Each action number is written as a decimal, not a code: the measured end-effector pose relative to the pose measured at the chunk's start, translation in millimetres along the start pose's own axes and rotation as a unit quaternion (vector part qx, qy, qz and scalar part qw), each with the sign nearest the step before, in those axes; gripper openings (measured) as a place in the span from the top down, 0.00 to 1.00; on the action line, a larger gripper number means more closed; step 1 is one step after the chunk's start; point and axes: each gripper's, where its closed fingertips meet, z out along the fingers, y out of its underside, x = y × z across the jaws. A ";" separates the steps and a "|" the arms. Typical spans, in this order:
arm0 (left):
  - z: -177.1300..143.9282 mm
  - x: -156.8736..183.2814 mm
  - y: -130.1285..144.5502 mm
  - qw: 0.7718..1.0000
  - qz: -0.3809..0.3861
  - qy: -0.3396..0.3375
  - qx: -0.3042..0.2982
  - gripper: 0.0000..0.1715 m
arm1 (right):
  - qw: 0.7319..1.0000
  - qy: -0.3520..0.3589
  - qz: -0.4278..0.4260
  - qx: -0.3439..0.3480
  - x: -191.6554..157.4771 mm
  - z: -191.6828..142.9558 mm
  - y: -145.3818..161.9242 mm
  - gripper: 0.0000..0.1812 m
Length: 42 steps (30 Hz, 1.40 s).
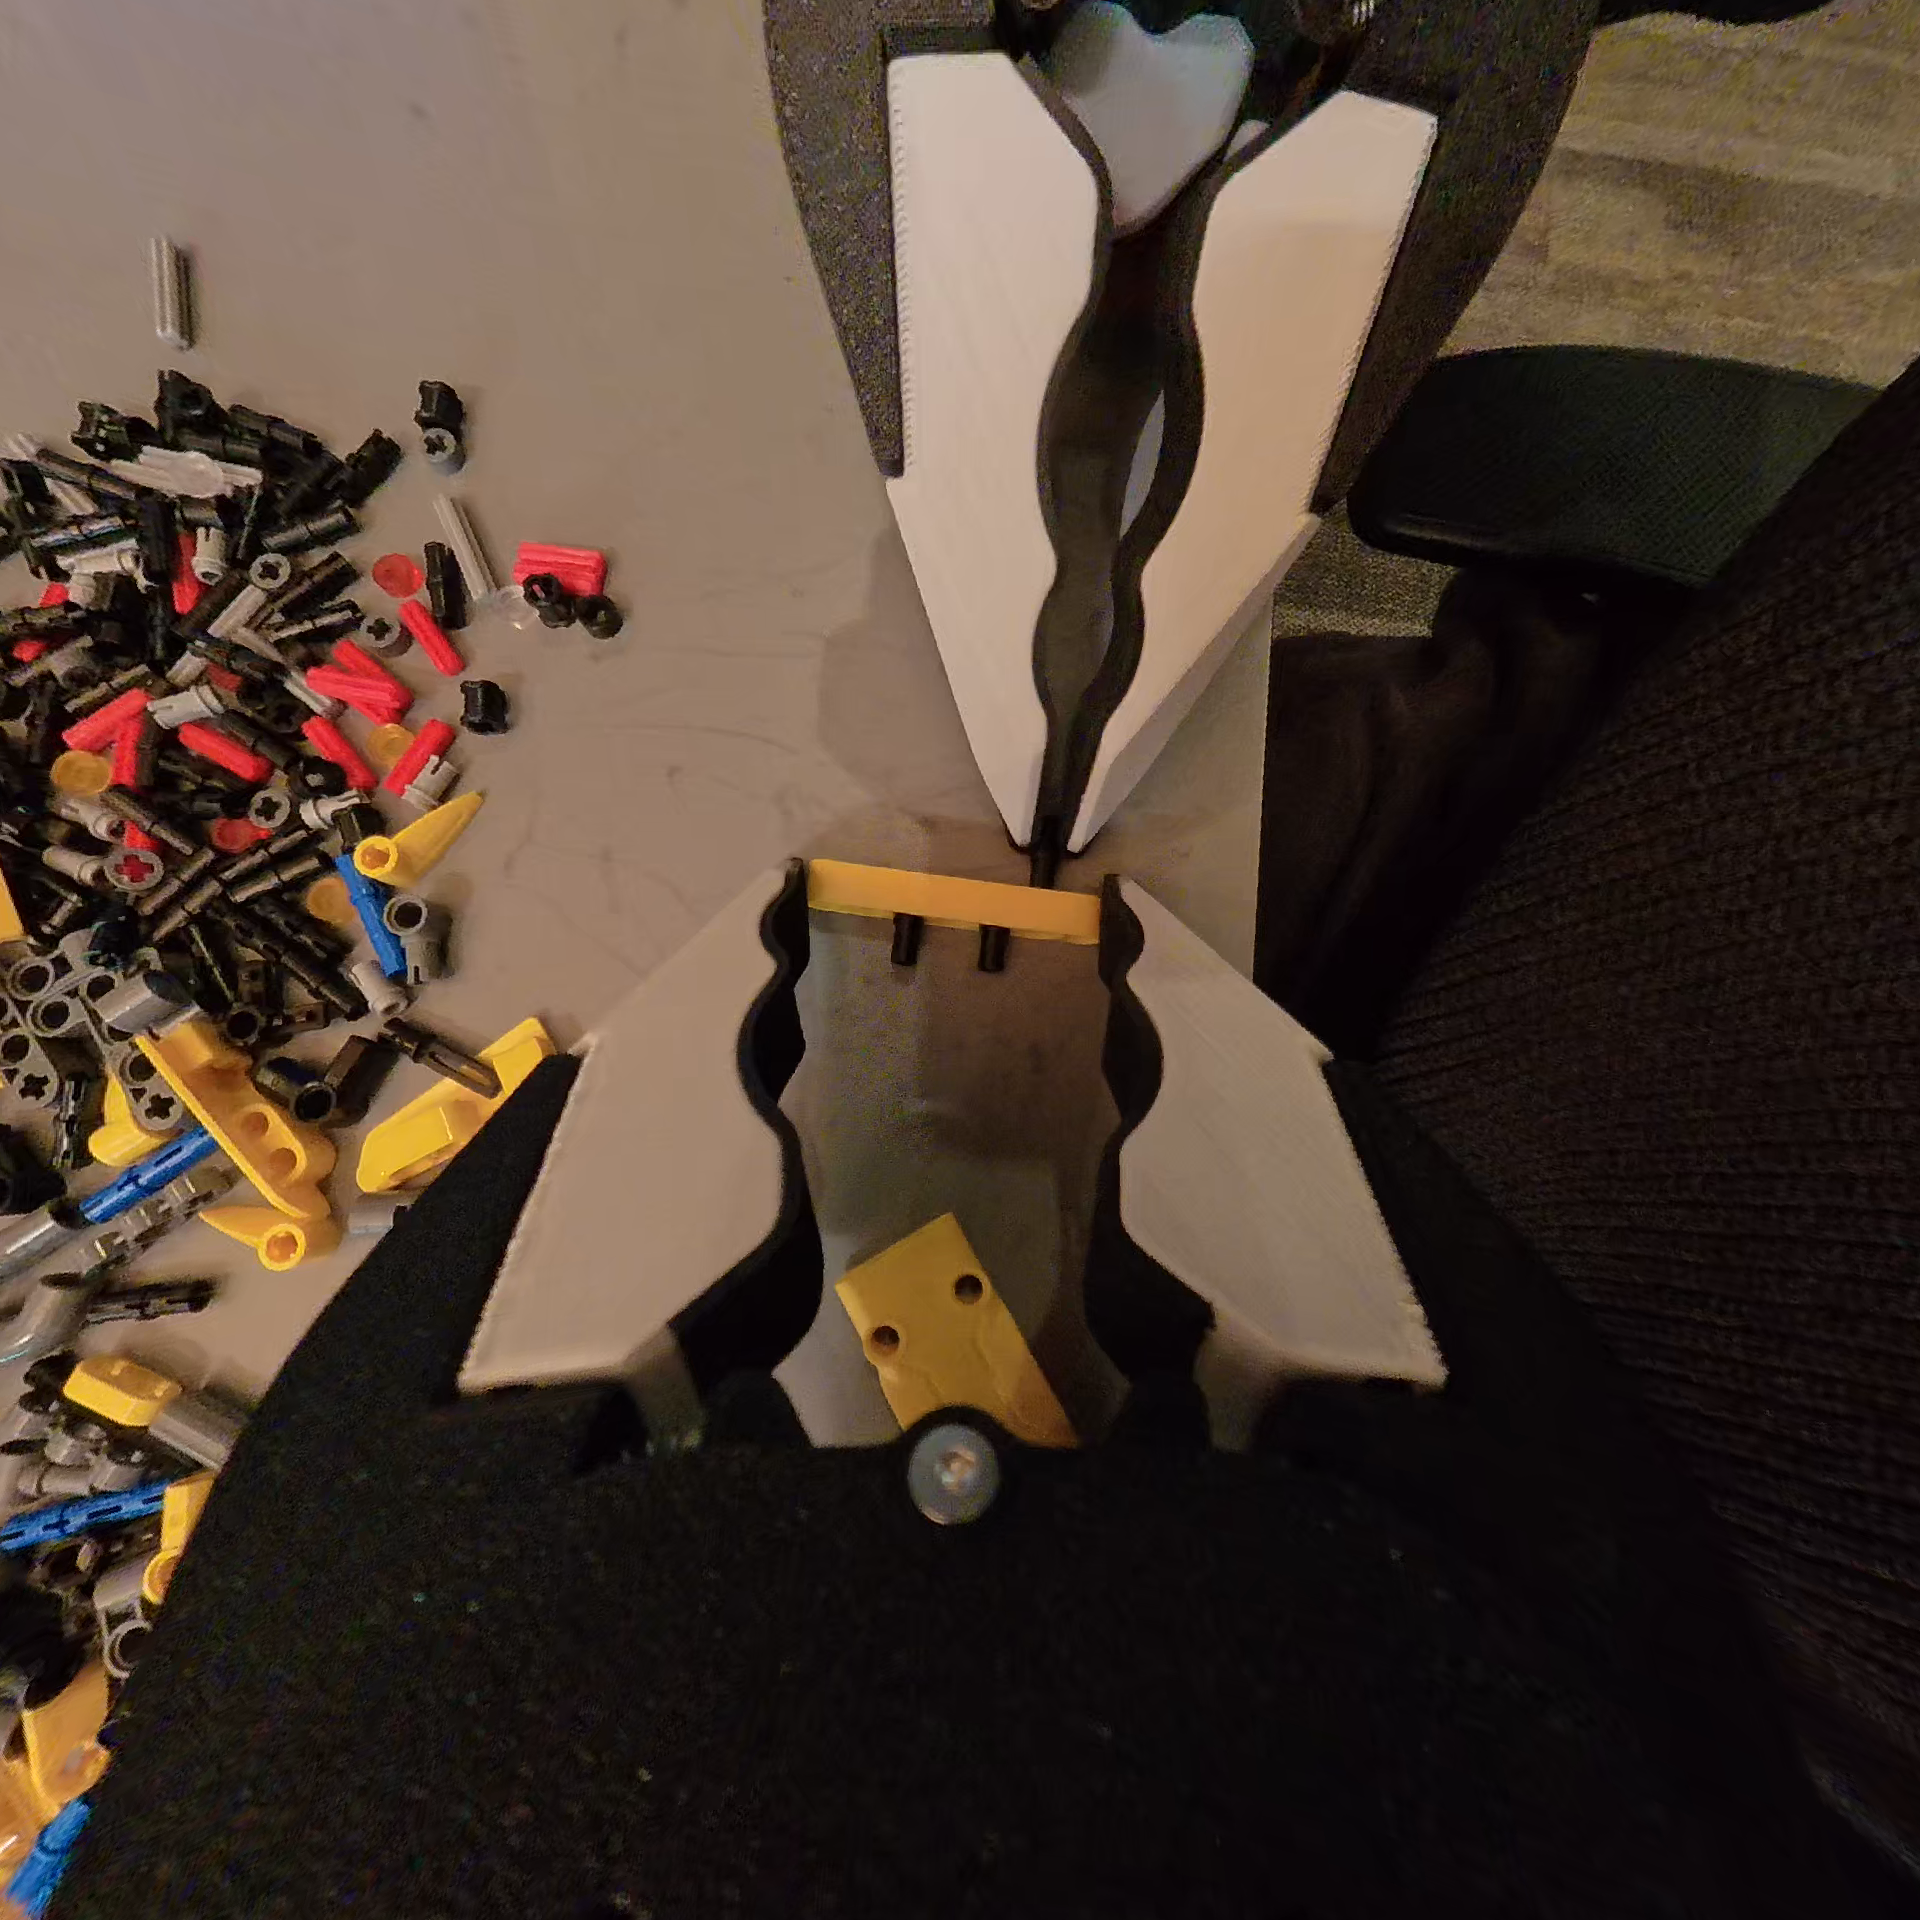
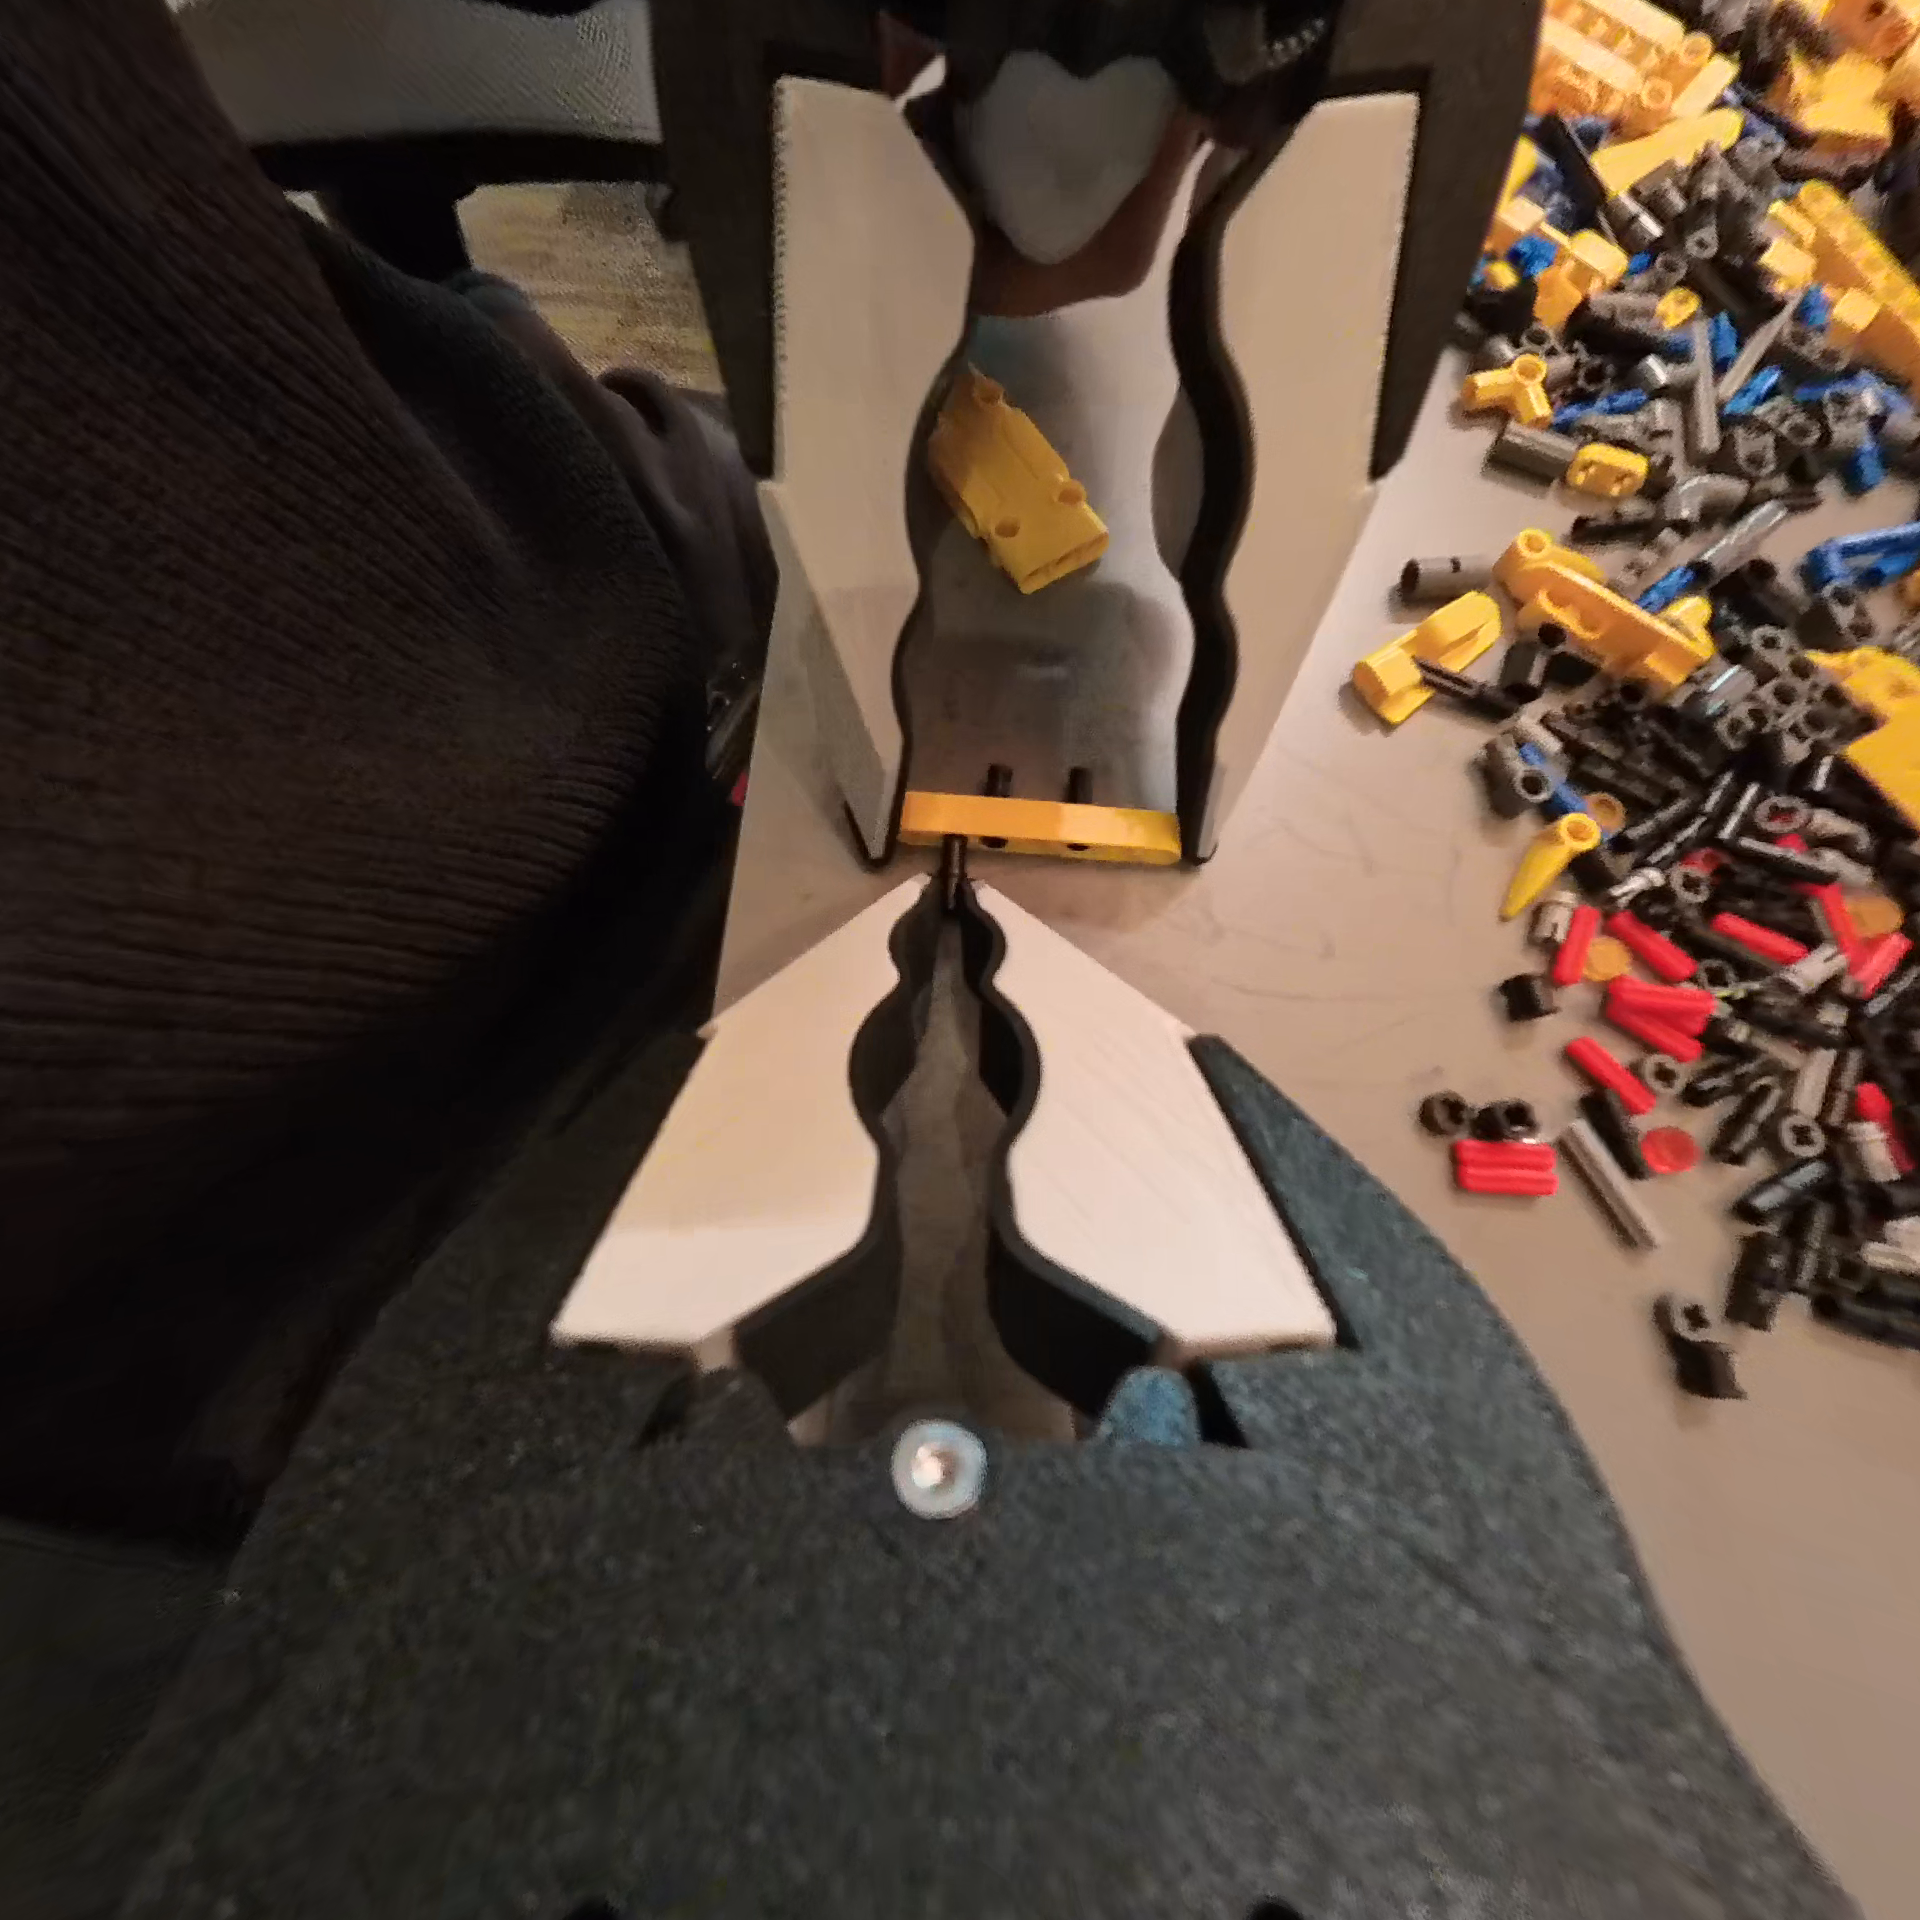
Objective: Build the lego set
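My left gripper point(image 1: 954, 891) is shut on a flat yellow beam point(image 1: 954, 902), gripped end to end between its fingertips. Two short black pins point(image 1: 948, 945) stick out of the beam toward me. My right gripper point(image 2: 951, 891) is shut on a small black pin point(image 2: 951, 868) whose tip touches the beam's edge near one end. In the right wrist view the left gripper point(image 2: 1039, 844) faces me with the beam point(image 2: 1039, 828). In the left wrist view the right gripper point(image 1: 1047, 844) comes from the top. A loose yellow block point(image 1: 940, 1330) lies on the table under the left gripper.
A big pile of small black, red, grey, blue and yellow building parts point(image 1: 187, 779) covers the grey table point(image 1: 623, 260), also in the right wrist view point(image 2: 1714, 831). The table edge point(image 1: 1259, 727) runs beside both grippers. A person's dark knitted garment point(image 2: 260, 727) and a black chair arm point(image 1: 1558, 468) lie past it. The loose yellow block point(image 1: 940, 1330) lies around 8 centimetres away from my left fingertips. Look for it in the right wrist view point(image 2: 1024, 501) too.
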 end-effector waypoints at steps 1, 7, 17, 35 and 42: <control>0.0 0.0 0.0 1.000 -0.001 0.000 0.002 0.68 | 1.000 0.004 -0.012 0.000 -0.1 0.1 -0.1 0.99; 0.0 -0.2 -0.1 1.000 -0.008 -0.004 0.006 0.68 | 1.000 -0.012 0.008 0.001 -0.2 0.5 -0.7 0.99; 0.4 -1.4 -1.2 0.999 -0.024 -0.019 0.022 0.75 | 0.985 -0.097 0.143 0.009 -1.4 1.9 -3.9 0.99; -32.4 -3.5 -22.2 0.997 -0.040 -0.054 0.037 0.86 | 0.992 0.070 0.103 0.001 16.4 -9.0 8.8 0.98; -53.0 33.2 -23.6 0.991 -0.066 -0.064 0.099 0.86 | 0.988 0.115 0.098 -0.004 18.9 -11.5 11.7 0.98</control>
